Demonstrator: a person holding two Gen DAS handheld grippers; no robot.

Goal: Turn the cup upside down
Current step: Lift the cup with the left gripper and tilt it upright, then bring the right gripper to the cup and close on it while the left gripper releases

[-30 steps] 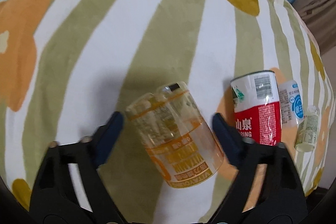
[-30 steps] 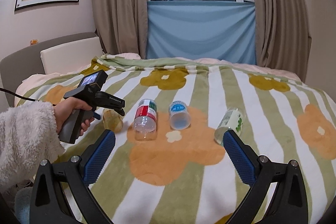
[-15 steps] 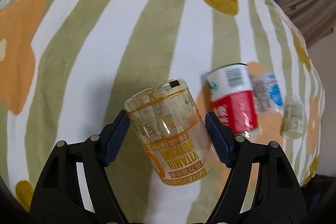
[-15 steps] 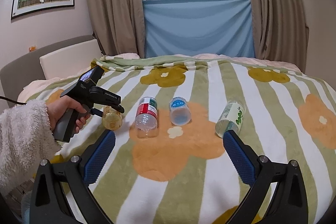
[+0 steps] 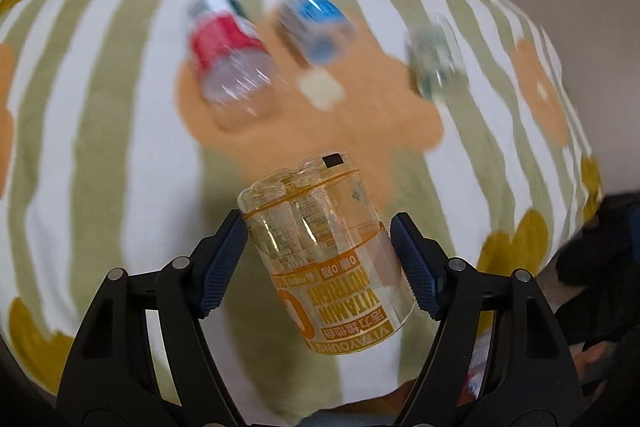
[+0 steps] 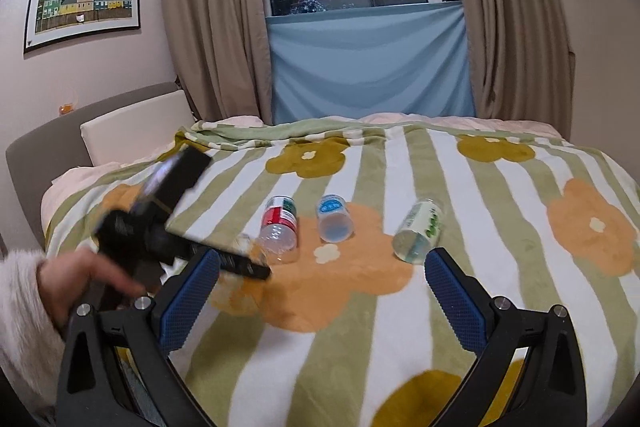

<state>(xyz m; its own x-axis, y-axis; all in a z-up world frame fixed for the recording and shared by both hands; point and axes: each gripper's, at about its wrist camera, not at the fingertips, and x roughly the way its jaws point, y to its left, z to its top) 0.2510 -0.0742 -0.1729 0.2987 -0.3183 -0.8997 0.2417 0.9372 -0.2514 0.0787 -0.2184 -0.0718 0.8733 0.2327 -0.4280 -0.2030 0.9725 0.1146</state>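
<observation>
My left gripper (image 5: 320, 259) is shut on a clear cup with orange lettering (image 5: 324, 259), held above the striped blanket with its closed base pointing away and its open rim toward the camera, lettering upside down. In the right wrist view the left gripper (image 6: 240, 259) is blurred at the left, held by a hand in a fluffy sleeve, and the cup (image 6: 250, 247) shows only in part. My right gripper (image 6: 320, 291) is open and empty above the near part of the bed.
Three cut bottle cups lie on their sides on the blanket (image 6: 360, 347): a red-labelled one (image 6: 280, 227), a blue-labelled one (image 6: 334, 219) and a green-labelled one (image 6: 418, 231). A headboard and pillow (image 6: 132, 131) stand at the left, a curtained window behind.
The left gripper has closed on the orange cup, lifted it and swung it right, toward the bed's near middle. The right gripper has barely moved.
</observation>
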